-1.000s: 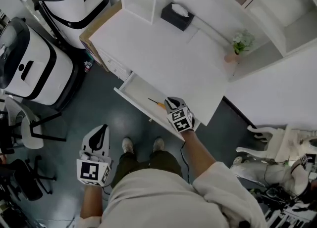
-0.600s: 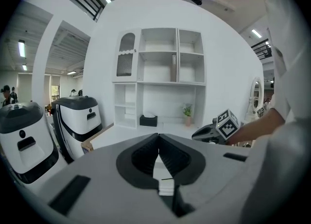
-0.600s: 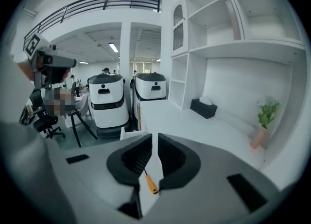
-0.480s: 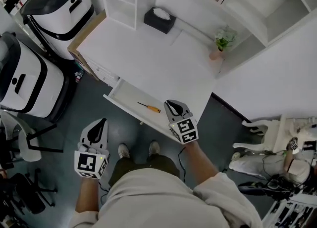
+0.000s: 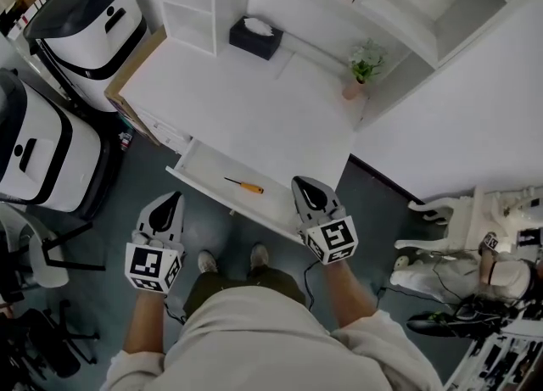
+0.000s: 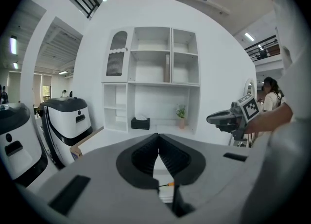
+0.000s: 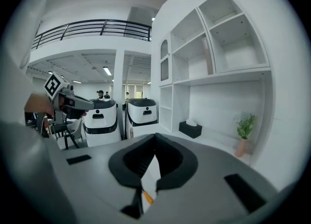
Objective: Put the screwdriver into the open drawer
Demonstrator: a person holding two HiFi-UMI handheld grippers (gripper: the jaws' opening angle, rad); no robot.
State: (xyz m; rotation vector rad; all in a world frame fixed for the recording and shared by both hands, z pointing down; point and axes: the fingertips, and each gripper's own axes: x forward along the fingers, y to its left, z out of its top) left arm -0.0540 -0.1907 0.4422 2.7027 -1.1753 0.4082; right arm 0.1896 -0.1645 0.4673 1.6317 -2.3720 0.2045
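The screwdriver (image 5: 243, 186), with an orange handle and a dark shaft, lies loose on the floor of the open white drawer (image 5: 206, 167) under the desk's front edge. My right gripper (image 5: 303, 186) hangs above the drawer's right end, to the right of the screwdriver and apart from it, jaws shut and empty. My left gripper (image 5: 172, 201) is in front of the drawer's left end, over the dark floor, jaws also shut on nothing. A sliver of the orange handle (image 6: 167, 184) shows past my left gripper (image 6: 158, 135), and the handle (image 7: 147, 198) also shows below my right gripper (image 7: 155, 135).
The white desk (image 5: 246, 101) carries a black tissue box (image 5: 254, 37) and a small potted plant (image 5: 361, 71), with white shelving behind. Two white-and-black machines (image 5: 81, 8) (image 5: 34, 152) stand at the left. A white chair (image 5: 450, 211) stands at the right. The person's feet are below the drawer.
My right gripper let go of the screwdriver in the drawer, rose away to the right and shut its jaws. The left gripper drifted closer to the drawer front.
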